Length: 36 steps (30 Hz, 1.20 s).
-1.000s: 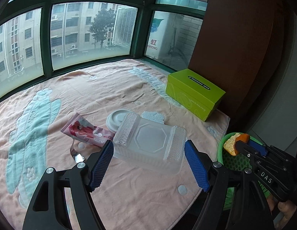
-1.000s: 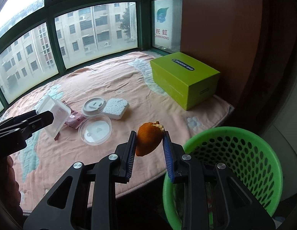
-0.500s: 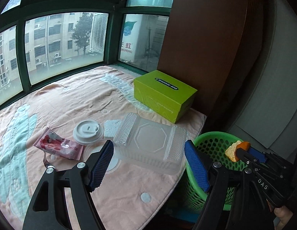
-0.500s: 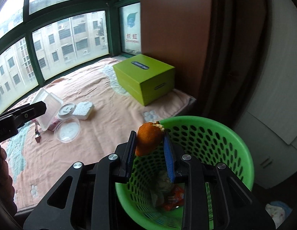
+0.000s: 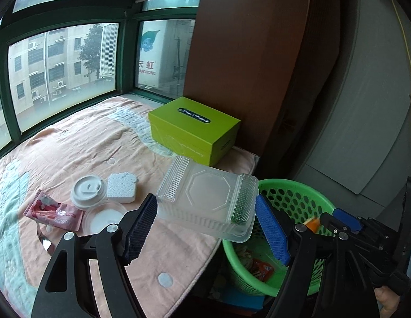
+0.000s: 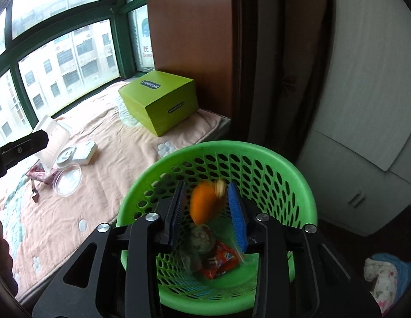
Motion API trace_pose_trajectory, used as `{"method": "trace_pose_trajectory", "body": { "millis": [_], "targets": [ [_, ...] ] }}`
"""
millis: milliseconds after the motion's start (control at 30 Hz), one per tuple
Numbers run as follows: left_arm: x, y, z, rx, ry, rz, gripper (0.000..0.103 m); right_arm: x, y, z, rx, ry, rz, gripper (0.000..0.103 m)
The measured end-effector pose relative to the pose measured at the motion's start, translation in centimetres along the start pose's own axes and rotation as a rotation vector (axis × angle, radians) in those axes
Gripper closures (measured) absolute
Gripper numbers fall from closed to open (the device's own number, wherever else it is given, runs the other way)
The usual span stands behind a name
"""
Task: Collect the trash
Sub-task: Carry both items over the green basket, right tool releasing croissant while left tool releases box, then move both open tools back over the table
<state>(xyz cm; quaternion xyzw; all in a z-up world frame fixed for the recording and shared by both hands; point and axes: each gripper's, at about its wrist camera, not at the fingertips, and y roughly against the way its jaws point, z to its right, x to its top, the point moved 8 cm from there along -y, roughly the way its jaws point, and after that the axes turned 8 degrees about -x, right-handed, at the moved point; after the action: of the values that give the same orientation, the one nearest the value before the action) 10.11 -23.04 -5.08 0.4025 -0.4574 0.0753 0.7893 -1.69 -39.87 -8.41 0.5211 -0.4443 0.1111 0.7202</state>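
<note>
The right gripper [image 6: 206,206] is hanging over the green basket [image 6: 306,196] in the lower middle of its frame, and its jaws are opening around the orange peel [image 6: 204,204], which is blurring between the blue ribbed pads with a gap showing on either side, so it is probably dropping free. The left gripper [image 5: 205,225] is clamping the clear plastic container [image 5: 205,198] across its width at the centre of the left wrist view, carrying it over the edge of the pink blanket [image 5: 73,145] toward the basket's rim. The container is thin, glossy and ridged at both ends, so I judge it could buckle or squirt out of the pads if squeezed harder, and being wide and light it could catch the perforated rim and tip onto the floor. The peel is soft and curled; it could cling to a pad. At lower left, a round white cup lid [image 5: 86,192], a rough foam block [image 5: 122,190], a clear lid [image 5: 104,216] and a crinkly pink wrapper [image 5: 53,210] are waiting on the blanket.
</note>
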Motion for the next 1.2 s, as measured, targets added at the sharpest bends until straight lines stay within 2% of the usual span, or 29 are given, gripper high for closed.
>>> {"method": "trace_pose_trajectory", "body": {
  "millis": [400,500,867,933,1033,1200],
  "targets": [
    [0.2,-1.8,3.0,-0.045,-0.028,-0.029,0.030,1.0,1.5,2.3,-0.022,-0.037,0.050,0.051],
    [-0.1,-2.3,3.7,-0.063,-0.025,-0.048,0.030,1.1,2.0,3.0,-0.032,-0.052,0.063,0.041],
    [-1.7,-4.8,6.4,-0.123,-0.044,-0.122,0.029,1.1,2.7,4.6,-0.050,-0.086,0.076,0.037],
    [-2.0,-5.2,6.8,-0.135,-0.046,-0.134,0.028,1.2,2.8,4.7,-0.051,-0.089,0.079,0.036],
    [-2.5,-5.5,7.3,-0.150,-0.049,-0.147,0.019,1.2,2.8,4.7,-0.048,-0.090,0.080,0.035],
    [-3.0,-5.0,7.0,-0.139,-0.051,-0.147,0.019,1.2,2.9,4.0,-0.036,-0.079,0.080,0.033]
  ]
}}
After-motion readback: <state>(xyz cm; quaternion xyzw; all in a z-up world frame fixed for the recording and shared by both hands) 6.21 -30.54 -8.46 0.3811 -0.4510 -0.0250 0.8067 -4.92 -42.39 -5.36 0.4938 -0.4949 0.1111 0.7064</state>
